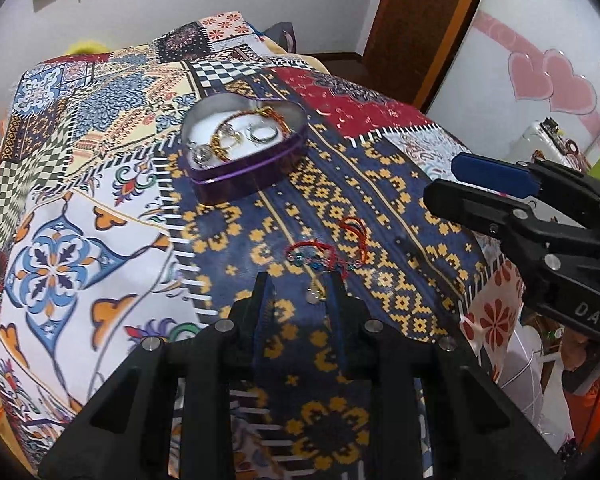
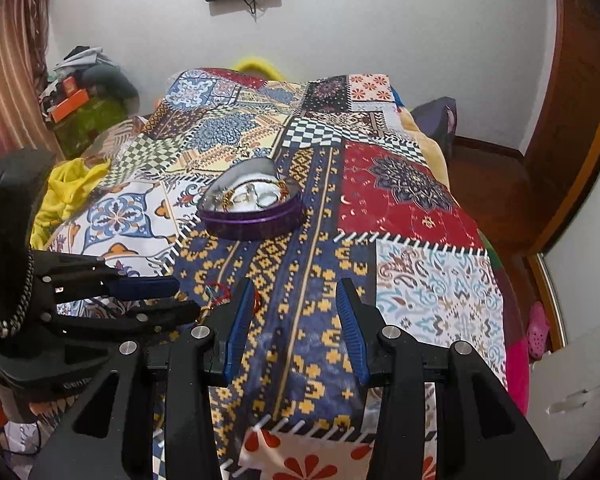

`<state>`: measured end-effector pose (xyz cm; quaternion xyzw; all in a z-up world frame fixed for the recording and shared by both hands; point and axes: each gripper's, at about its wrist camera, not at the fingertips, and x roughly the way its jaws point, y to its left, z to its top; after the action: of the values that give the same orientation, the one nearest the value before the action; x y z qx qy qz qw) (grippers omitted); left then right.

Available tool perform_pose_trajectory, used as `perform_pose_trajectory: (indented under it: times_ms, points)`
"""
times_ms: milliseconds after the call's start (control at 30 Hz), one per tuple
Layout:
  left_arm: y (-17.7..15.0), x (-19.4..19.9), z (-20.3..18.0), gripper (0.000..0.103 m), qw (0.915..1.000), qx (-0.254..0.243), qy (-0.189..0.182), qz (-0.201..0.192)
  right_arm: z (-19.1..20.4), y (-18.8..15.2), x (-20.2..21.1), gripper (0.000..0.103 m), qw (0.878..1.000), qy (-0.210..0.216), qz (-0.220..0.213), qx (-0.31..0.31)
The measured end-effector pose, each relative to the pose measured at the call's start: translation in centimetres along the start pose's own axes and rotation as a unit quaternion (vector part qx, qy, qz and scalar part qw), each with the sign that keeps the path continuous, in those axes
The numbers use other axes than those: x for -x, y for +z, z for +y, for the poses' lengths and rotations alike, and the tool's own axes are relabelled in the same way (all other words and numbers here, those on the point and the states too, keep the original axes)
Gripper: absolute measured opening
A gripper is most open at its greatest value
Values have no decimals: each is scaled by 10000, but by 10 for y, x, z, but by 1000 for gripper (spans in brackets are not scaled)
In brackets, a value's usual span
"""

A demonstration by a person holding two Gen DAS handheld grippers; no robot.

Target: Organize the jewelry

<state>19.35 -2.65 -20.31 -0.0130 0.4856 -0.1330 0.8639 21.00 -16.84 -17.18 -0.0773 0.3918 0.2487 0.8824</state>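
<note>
A purple heart-shaped tin (image 1: 244,168) sits open on the patchwork bedspread, holding rings and a gold and red bracelet (image 1: 236,136). It also shows in the right wrist view (image 2: 256,222). A red thread bracelet with beads (image 1: 320,258) lies on the blue patch in front of the tin. My left gripper (image 1: 300,284) is open, its fingertips either side of a small pale piece (image 1: 314,294) just short of the bracelet. My right gripper (image 2: 296,292) is open and empty above the blue patch, to the right of the left gripper (image 2: 172,300).
The bedspread (image 1: 100,208) covers a bed that falls away at the right edge (image 2: 496,320). A yellow cloth (image 2: 68,188) lies at the bed's left. A wooden door (image 2: 572,120) and a white cabinet (image 1: 540,40) stand to the right.
</note>
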Motion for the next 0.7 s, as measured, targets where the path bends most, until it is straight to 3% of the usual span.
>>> perform_pose_trajectory:
  times_ms: [133,233,333,700]
  points:
    - [-1,-6,-1,27,9999,117,-71,30,0,-5,0,39,10000,-67,38,50]
    - [-2,-6,1,13,9997,182,-187,26,2,-8,-1,39,9999,-60,59,94]
    - [-3,-4,4,8,9994,231,-249,11,4,-9,-4,39,9999,-40,98,129]
    - [-9,24,22,8,9991,167,157,-367,29,-13,-30,39,9982,233,421,363]
